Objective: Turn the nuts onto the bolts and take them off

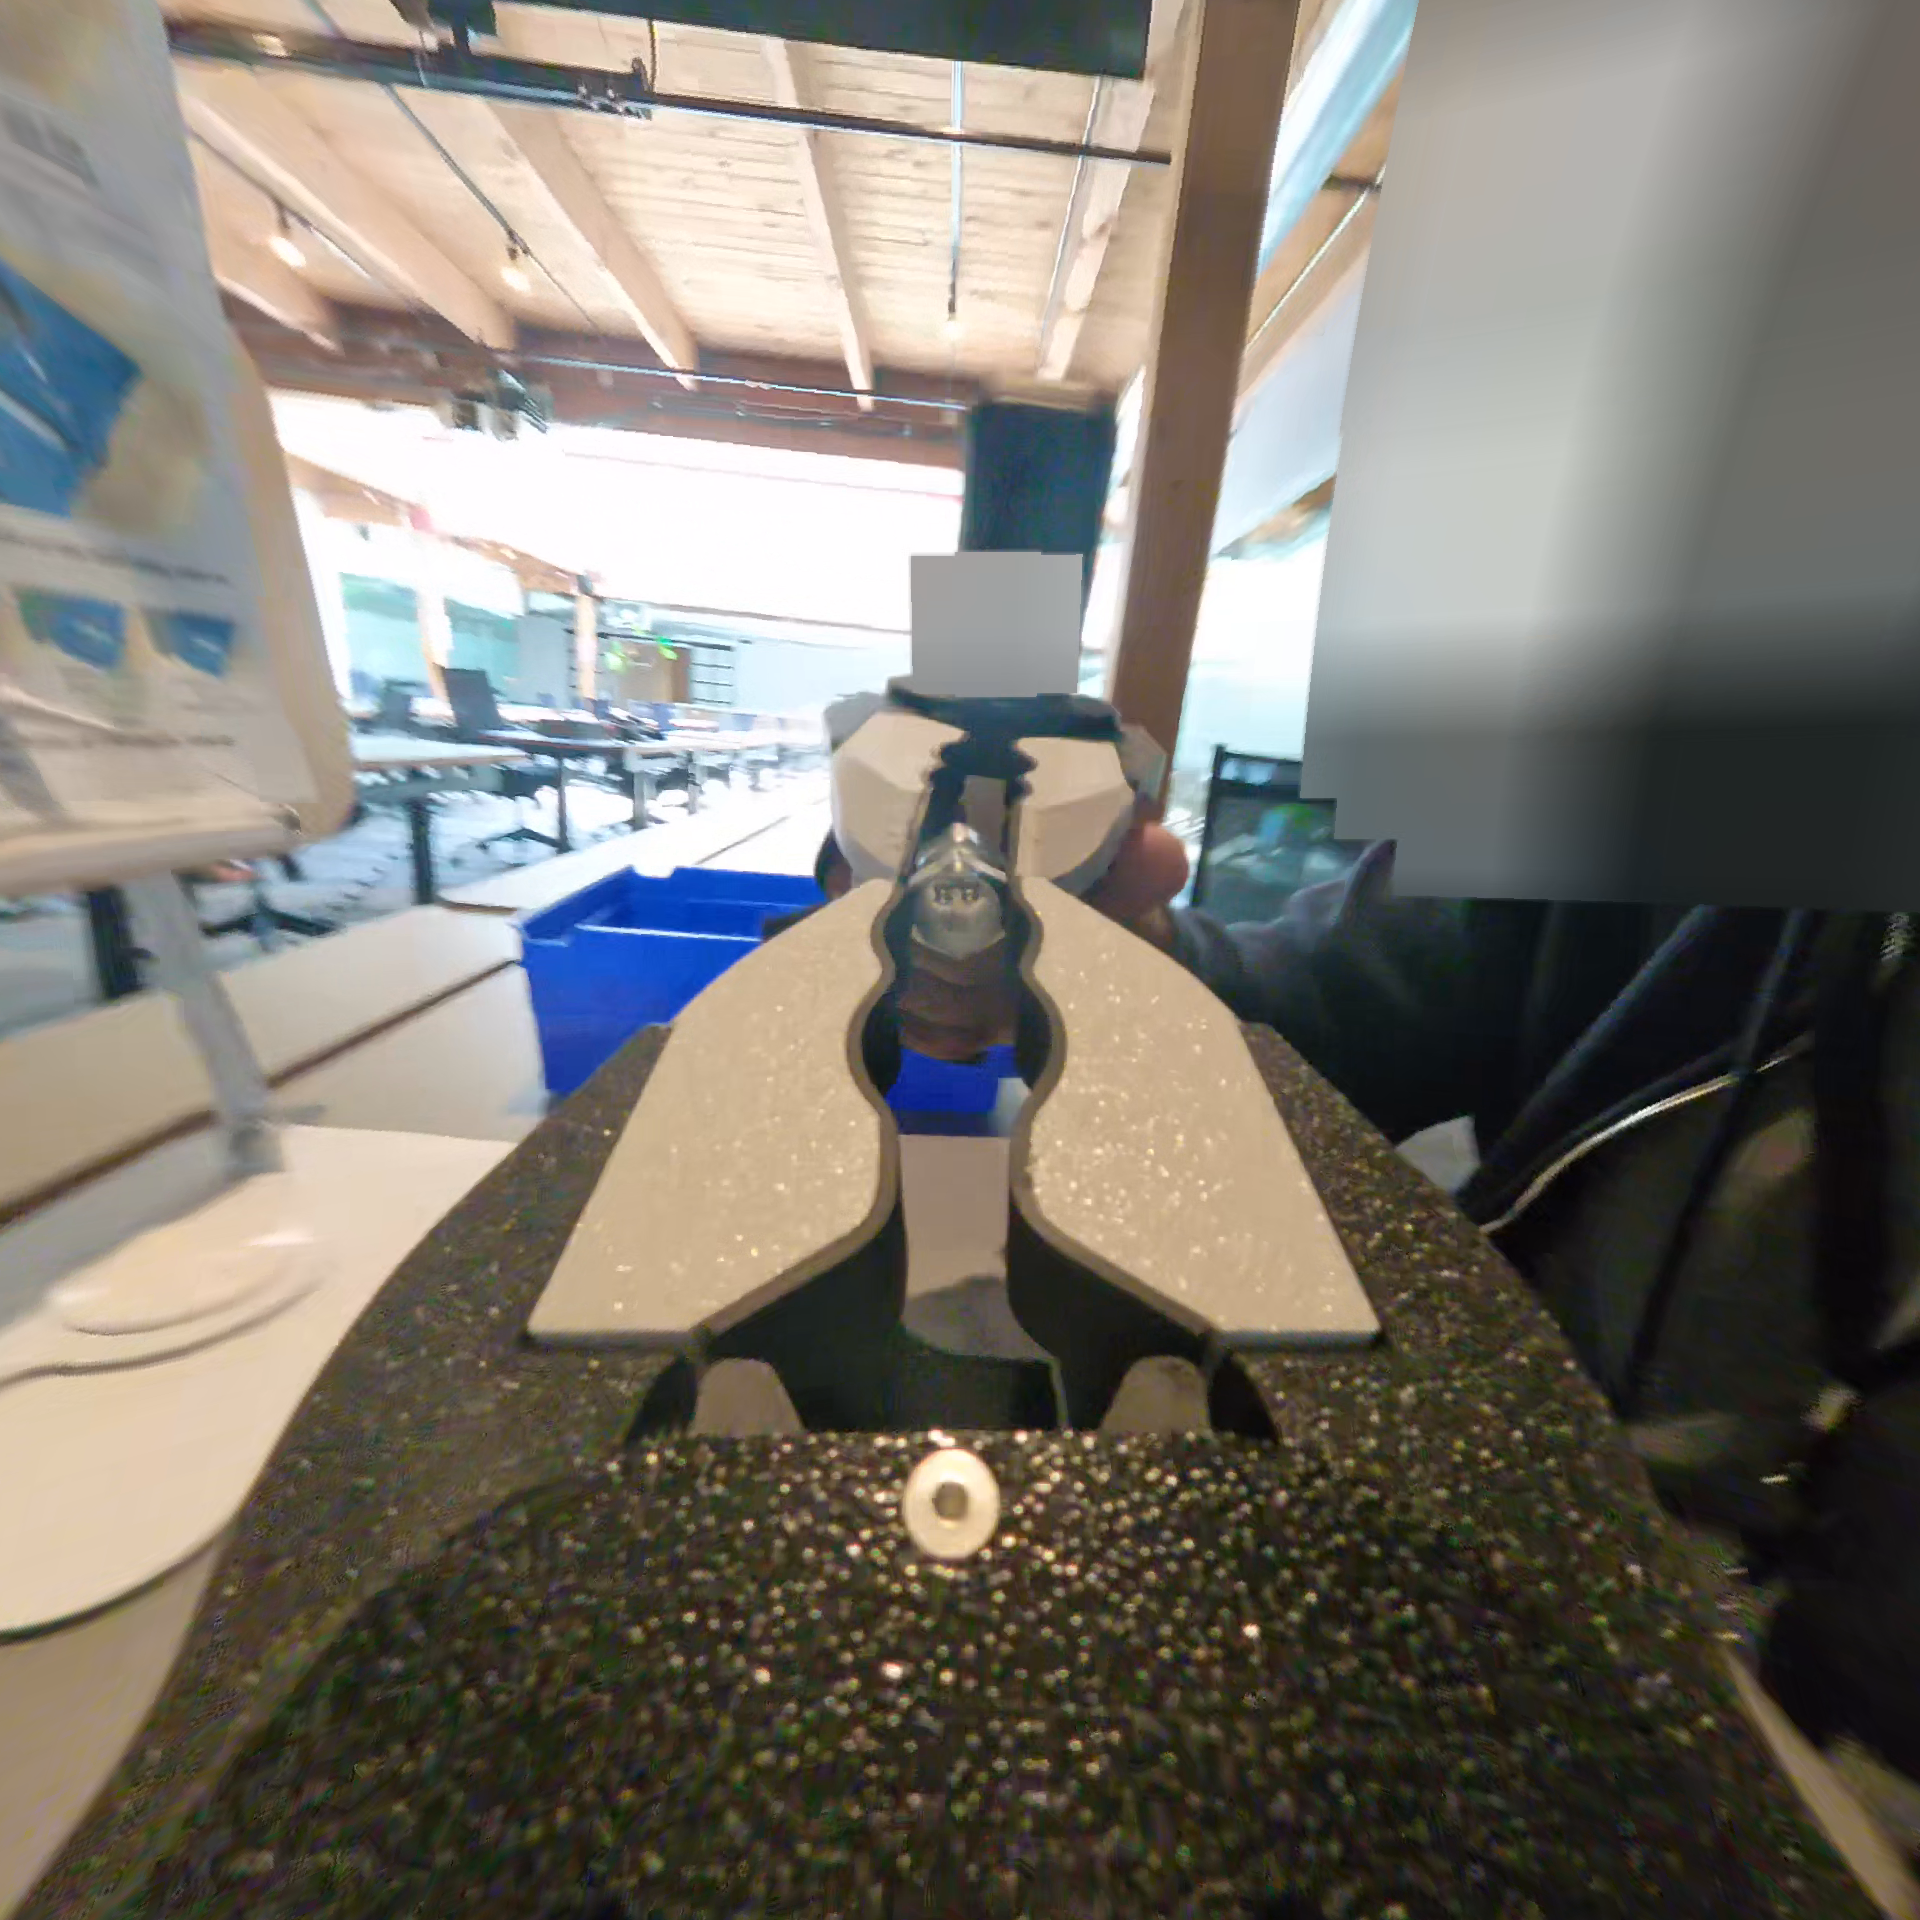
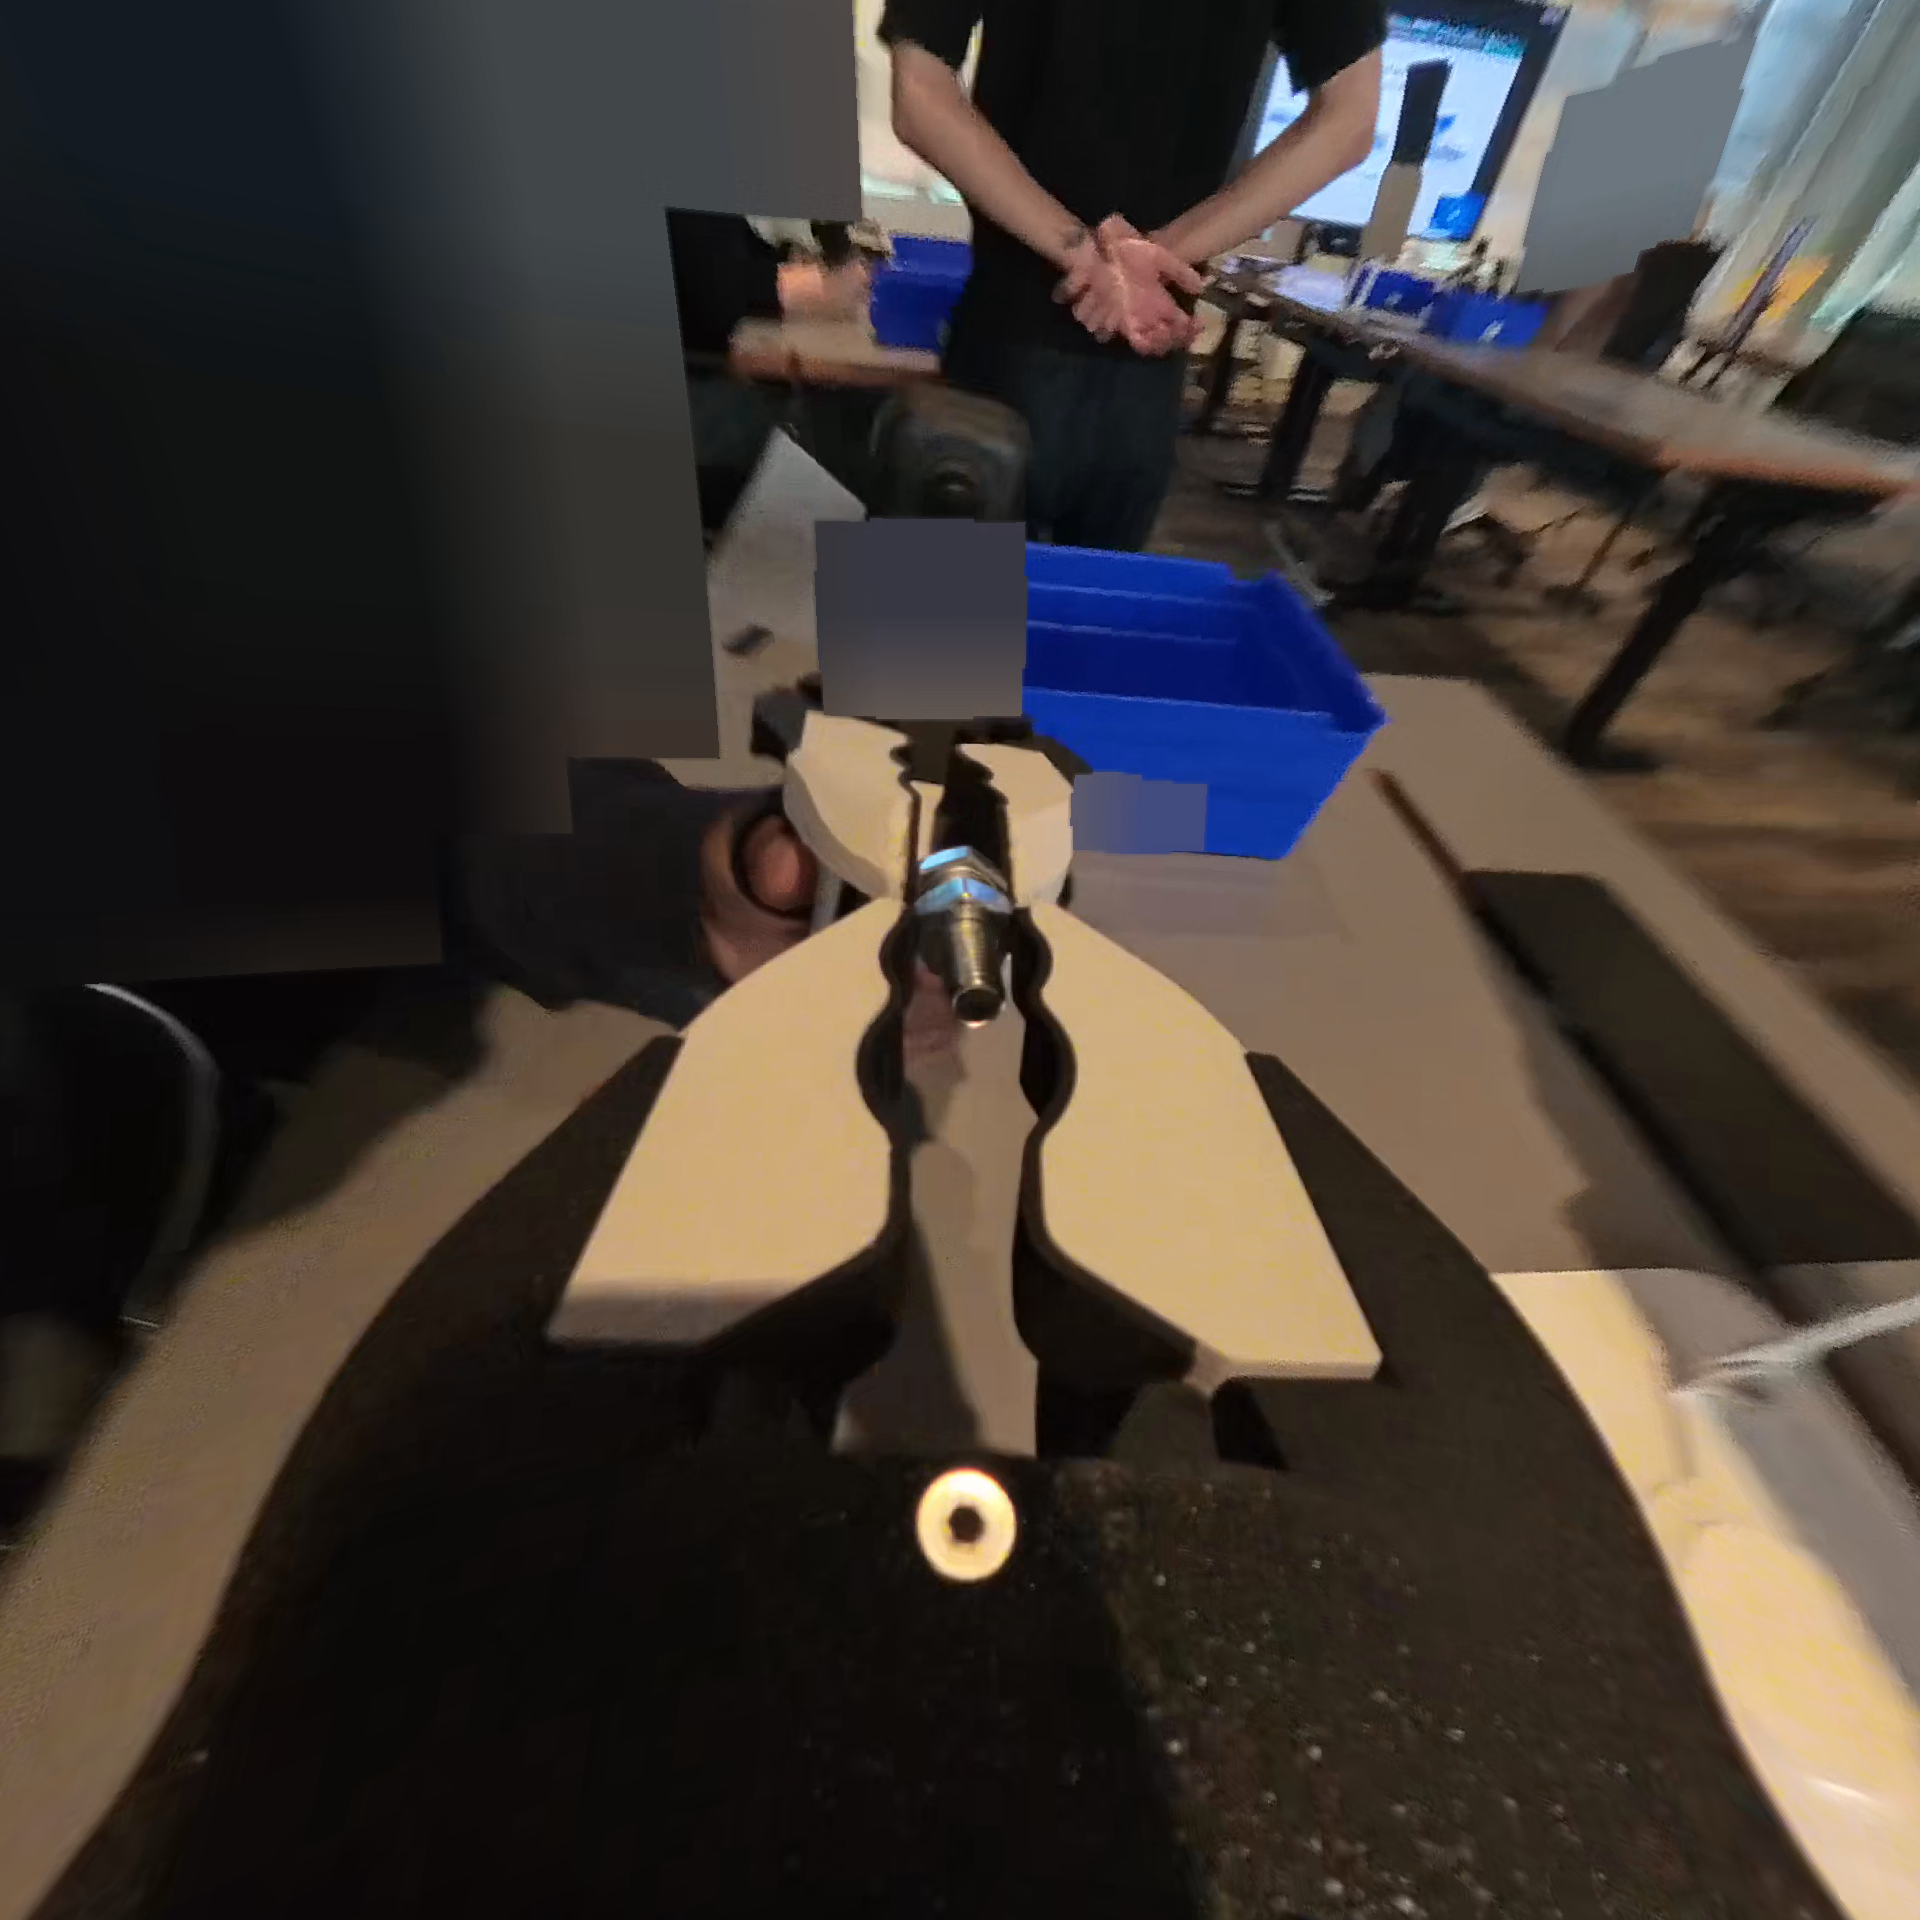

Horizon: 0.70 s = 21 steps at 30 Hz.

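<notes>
L gripper, own cam: both fingers drawn in tight at tips, clamped on hex head of bolt. Head faced the cam, markings on it, not read. A brownish ribbed bit sat just nearer the cam betw the fingers; couldn't tell what it was.

R gripper, own cam: fingers pinched together on nut, right at the tips. Nut sat partway along the bolt. Threaded end stuck out past the nut toward the cam, betw the fingers, touching neither as far as seen.

Grippers met nose to nose, bolt bridging them, held in the air above the table. R gripper seen from L cam just beyond the bolt head, a hand wrapped at its side. L gripper seen from R cam beyond the nut, a hand low on its left.

Blue bin on the table behind the grippers; same bin in R cam, open-topped, contents not visible.

Farther: poster on a stand at L cam's left edge, wooden post behind. R cam: person in dark top, back to cam, hands clasped behind.
</notes>
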Tool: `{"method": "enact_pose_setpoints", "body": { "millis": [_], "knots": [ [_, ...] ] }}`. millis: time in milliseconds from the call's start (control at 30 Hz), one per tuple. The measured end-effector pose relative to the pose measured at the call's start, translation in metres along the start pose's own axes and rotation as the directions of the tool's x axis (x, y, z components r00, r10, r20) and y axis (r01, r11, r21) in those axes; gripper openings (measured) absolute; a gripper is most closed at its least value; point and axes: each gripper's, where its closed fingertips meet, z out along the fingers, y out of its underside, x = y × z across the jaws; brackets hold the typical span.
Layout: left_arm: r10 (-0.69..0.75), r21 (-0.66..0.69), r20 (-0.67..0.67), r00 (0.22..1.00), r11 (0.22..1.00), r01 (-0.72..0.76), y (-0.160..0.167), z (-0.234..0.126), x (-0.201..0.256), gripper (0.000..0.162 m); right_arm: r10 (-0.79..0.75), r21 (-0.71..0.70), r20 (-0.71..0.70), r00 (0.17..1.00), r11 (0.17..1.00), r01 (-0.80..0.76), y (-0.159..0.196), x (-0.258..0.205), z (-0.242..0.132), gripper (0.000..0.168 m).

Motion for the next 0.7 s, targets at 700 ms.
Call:
{"method": "enact_pose_setpoints", "body": {
  "millis": [700],
  "knots": [
    [0.27, -0.055, 0.1, 0.958, 0.963, -0.265, -0.01, -0.01, -0.003, 0.017, 0.476, 0.097, 0.195, 0.857, 0.861, -0.5, -0.006, 0.002, 0.001, 0.035]
  ]
}}
